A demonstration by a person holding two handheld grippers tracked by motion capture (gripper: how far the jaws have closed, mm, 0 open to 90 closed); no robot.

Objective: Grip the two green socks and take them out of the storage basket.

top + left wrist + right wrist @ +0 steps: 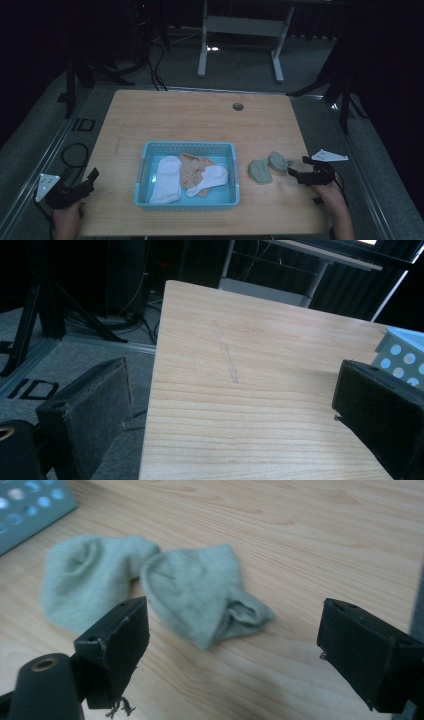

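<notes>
A pale green sock [268, 167] [165, 587] lies crumpled on the wooden table [200, 120] just right of a light blue basket [187, 147]. Inside the basket lie a white sock [167, 177], a tan sock [196, 167] and another white sock [210, 179]. My right gripper [296, 172] [235, 645] is open, its jaws wide apart just short of the green sock's right end. My left gripper [87, 182] [230, 410] is open over the table's front left edge, with nothing between its jaws.
A round cable hole [238, 106] sits near the table's far edge. The basket's corner [402, 352] shows at the right of the left gripper view. Behind the table stand a white desk frame [240, 30] and dark tripod legs [75, 75] on the floor.
</notes>
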